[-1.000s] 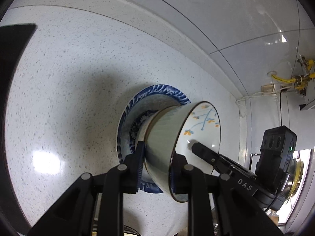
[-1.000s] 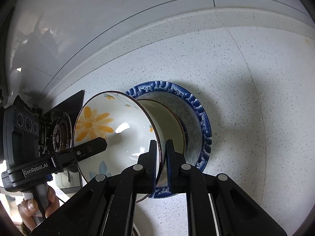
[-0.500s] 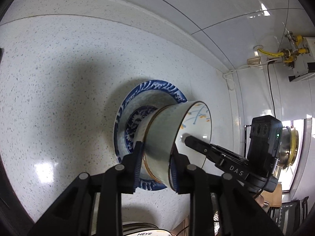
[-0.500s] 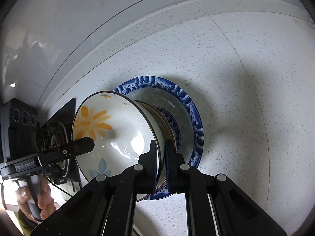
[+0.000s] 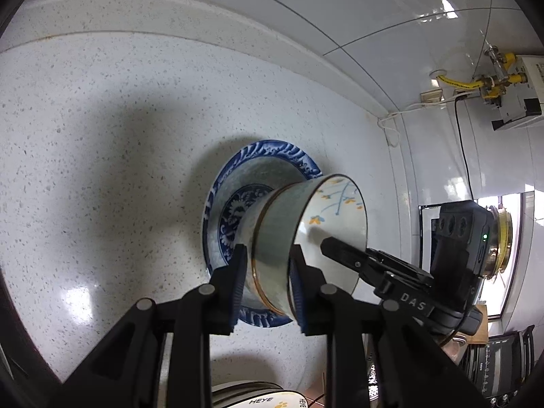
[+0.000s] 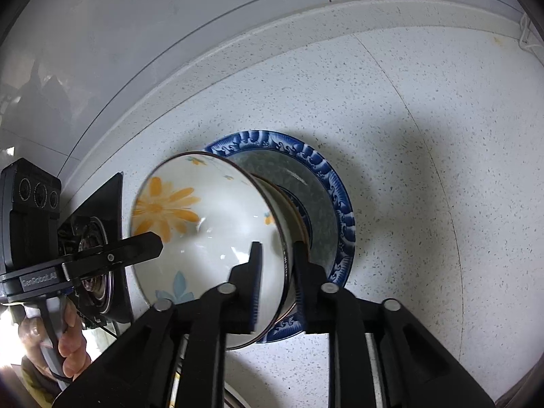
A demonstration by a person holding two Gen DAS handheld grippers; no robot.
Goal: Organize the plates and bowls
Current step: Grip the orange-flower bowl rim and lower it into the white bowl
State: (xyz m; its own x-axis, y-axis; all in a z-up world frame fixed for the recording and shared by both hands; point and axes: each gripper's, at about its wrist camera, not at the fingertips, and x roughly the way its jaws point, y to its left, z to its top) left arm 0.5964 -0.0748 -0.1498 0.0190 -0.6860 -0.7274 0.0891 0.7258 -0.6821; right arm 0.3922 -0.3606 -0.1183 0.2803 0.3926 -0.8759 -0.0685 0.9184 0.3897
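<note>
A white bowl with orange flowers [image 6: 190, 238] sits nested on a second bowl in a blue-patterned plate [image 6: 336, 197] on the speckled counter. My right gripper [image 6: 277, 272] straddles the bowl's near rim with its jaws parted and a gap on each side. My left gripper [image 5: 265, 272] straddles the opposite wall of the stacked bowls [image 5: 278, 234], jaws wide apart. The plate [image 5: 272, 156] lies under them in the left wrist view. Each gripper shows in the other's view.
A black gas stove [image 6: 102, 238] lies at the left beside the plate. The tiled wall and counter backsplash [image 5: 204, 10] run behind. A gas pipe and white box [image 5: 503, 85] hang on the right wall. Another dish rim [image 5: 265, 397] shows at the bottom.
The bowl has been lowered onto the plate. My right gripper's jaws have opened off the rim. My left gripper's jaws have also spread wider.
</note>
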